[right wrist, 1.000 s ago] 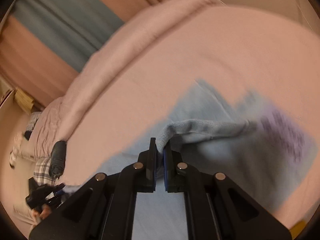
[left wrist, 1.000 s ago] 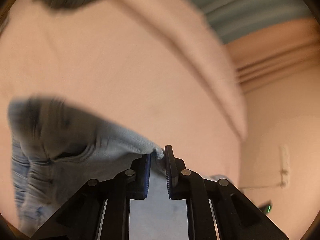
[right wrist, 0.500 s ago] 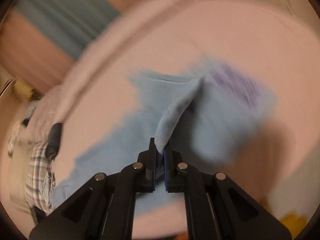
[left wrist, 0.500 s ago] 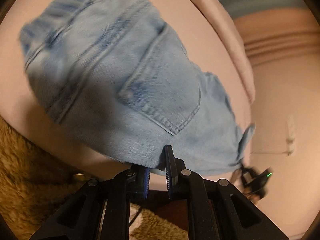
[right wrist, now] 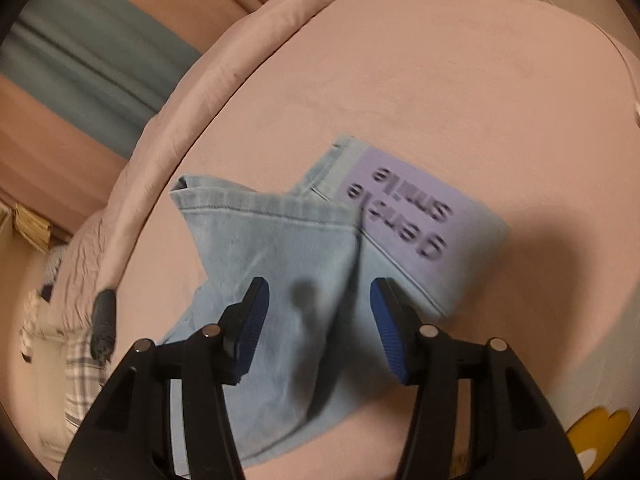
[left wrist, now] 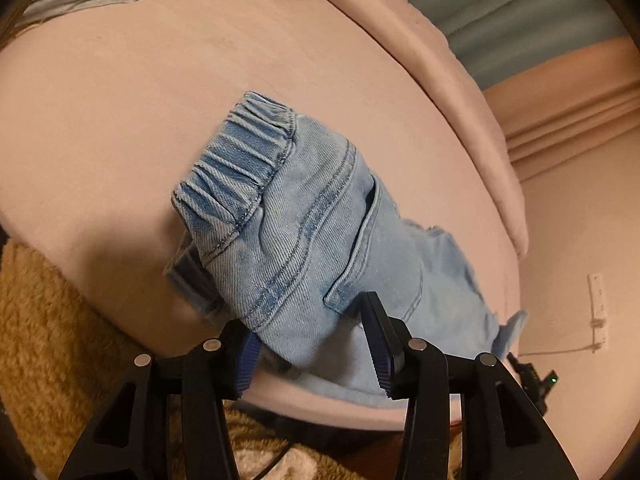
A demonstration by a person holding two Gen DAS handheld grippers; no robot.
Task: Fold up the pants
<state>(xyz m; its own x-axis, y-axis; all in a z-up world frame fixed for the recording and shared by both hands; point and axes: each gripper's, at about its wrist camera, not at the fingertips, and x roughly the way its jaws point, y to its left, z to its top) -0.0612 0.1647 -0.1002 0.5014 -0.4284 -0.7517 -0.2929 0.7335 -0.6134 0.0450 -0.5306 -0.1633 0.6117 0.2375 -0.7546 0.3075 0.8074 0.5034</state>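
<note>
Left wrist view first: the left hand-held gripper (left wrist: 316, 354) is tilted down over the near edge of the bed (left wrist: 120, 100), and its jaws have just been opening. They now stand apart and released, with the fold of the jeans (left wrist: 320, 240) lying loose between them and the pads not pressing on it. The jeans sit folded on the pink sheet, elastic waistband pointing up-left, back pocket facing up. A brown fuzzy blanket (left wrist: 48, 340) is below the bed edge.

Right wrist view: the right hand-held gripper (right wrist: 318, 330) is also angled down, and its jaws have likewise just been opening, so it has let go. The jeans (right wrist: 280, 280) lie flat under it, hem end up-left, next to a purple label (right wrist: 404, 204) with printed letters on it.
</note>
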